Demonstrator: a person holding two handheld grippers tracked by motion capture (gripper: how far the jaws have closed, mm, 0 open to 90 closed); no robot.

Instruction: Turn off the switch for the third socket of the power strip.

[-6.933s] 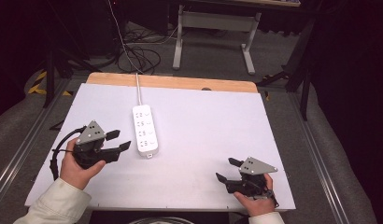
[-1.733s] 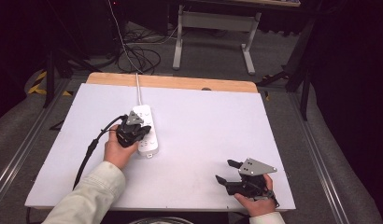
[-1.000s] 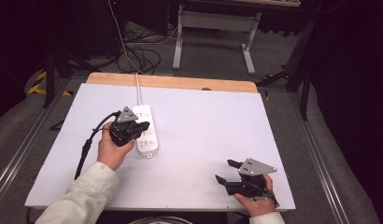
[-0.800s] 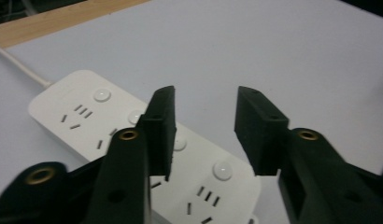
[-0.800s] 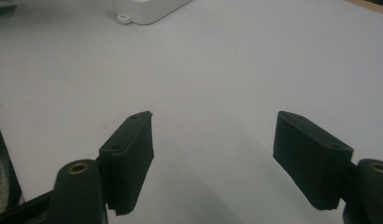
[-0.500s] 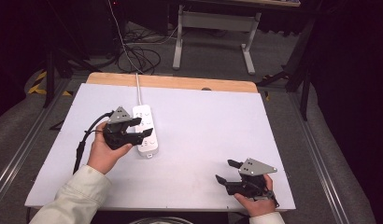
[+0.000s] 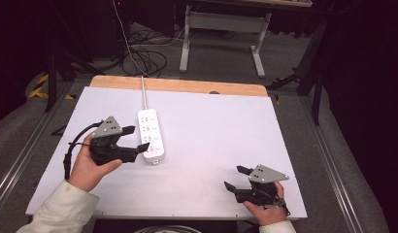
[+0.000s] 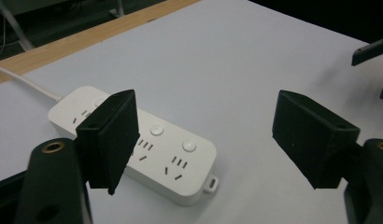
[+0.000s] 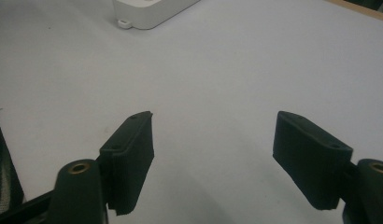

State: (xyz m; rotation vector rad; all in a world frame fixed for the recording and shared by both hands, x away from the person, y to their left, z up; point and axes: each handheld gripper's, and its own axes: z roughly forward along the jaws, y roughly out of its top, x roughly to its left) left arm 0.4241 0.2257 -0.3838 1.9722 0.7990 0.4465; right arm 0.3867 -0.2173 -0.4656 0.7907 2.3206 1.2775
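A white power strip (image 7: 151,136) with several sockets and round buttons lies on the white table (image 7: 221,131), its cord (image 7: 143,92) running to the far edge. My left gripper (image 7: 138,138) hovers just left of the strip's near end and points at it. Its jaws have just been opening and now stand wide with nothing between them. The left gripper view shows the strip (image 8: 171,154) beyond the spread fingers (image 8: 112,140). My right gripper (image 7: 234,177) rests open near the front right edge, with bare table between its jaws (image 9: 213,158). The strip's end (image 9: 147,9) lies far ahead of it.
A wooden strip (image 7: 177,85) borders the table's far edge. Behind it are a metal stand (image 7: 221,34) and loose cables (image 7: 143,58) on the floor. Metal rails (image 7: 22,155) run along both sides of the table.
The left gripper has pulled back left off the power strip, lifted a little, and opened its jaws. The right gripper has stayed where it was.
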